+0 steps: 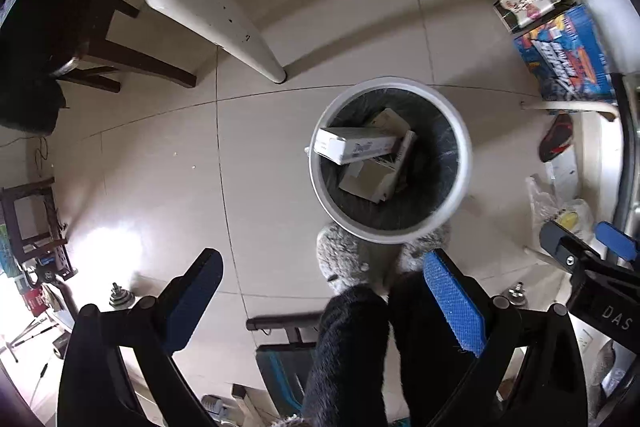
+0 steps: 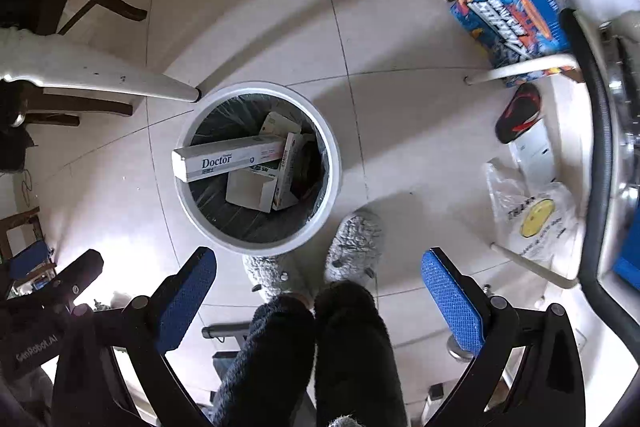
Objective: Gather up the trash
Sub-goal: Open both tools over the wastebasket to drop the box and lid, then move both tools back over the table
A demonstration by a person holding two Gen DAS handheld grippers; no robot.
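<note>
Beige tiled floor (image 1: 160, 155) — white table leg (image 1: 256, 55), glare.

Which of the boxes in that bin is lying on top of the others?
The long white box printed "Doctor". It lies across the bin, one end on the rim, over the squarer box and the upright one.

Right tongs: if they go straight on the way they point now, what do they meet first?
Probably bare floor tile just right of the bin; the open right tongs look centred off its rim, though depth is unclear.
</note>
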